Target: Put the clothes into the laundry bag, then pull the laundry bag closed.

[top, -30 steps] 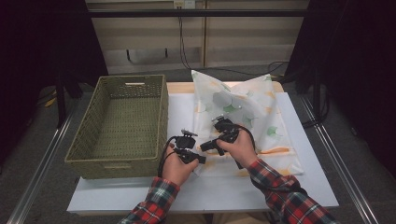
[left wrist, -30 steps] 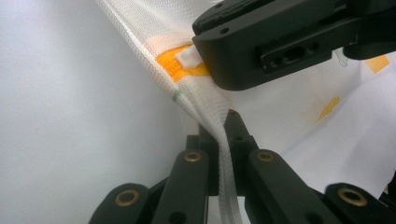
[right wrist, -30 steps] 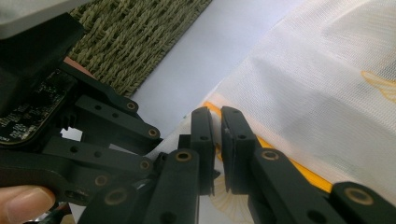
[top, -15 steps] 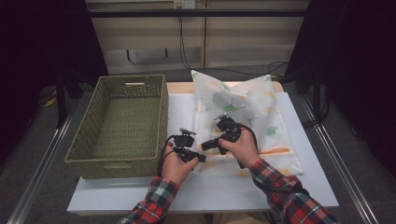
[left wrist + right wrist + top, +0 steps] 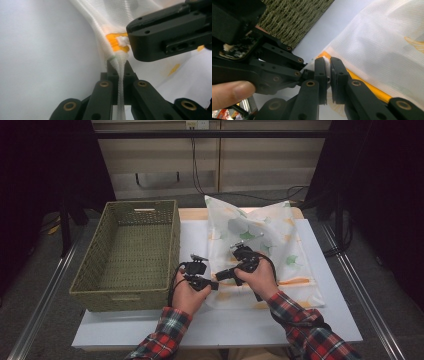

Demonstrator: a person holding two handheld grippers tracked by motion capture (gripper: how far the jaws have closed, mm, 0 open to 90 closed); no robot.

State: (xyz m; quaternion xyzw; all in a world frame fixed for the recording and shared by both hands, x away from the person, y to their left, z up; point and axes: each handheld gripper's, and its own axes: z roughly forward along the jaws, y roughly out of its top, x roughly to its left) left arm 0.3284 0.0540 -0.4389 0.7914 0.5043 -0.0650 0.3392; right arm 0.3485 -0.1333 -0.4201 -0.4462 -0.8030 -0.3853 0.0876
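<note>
both grippers meet at the near left corner of the pillowcase (image 5: 260, 250) lying lengthwise on the tabletop (image 5: 320, 315) right of the basket (image 5: 130, 255), the left gripper (image 5: 212, 285) clamped on its hem, the right gripper (image 5: 220, 276) pinching the orange zipper end just beside it.

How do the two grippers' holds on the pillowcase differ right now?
The left gripper is shut on a thin white fold of the pillowcase just below its orange trim; the right gripper pinches the edge right at the orange trim, a slit between its jaws. In the high view the left gripper sits nearer the wicker basket, the right over the fabric. Both grip the same near-left corner.
</note>
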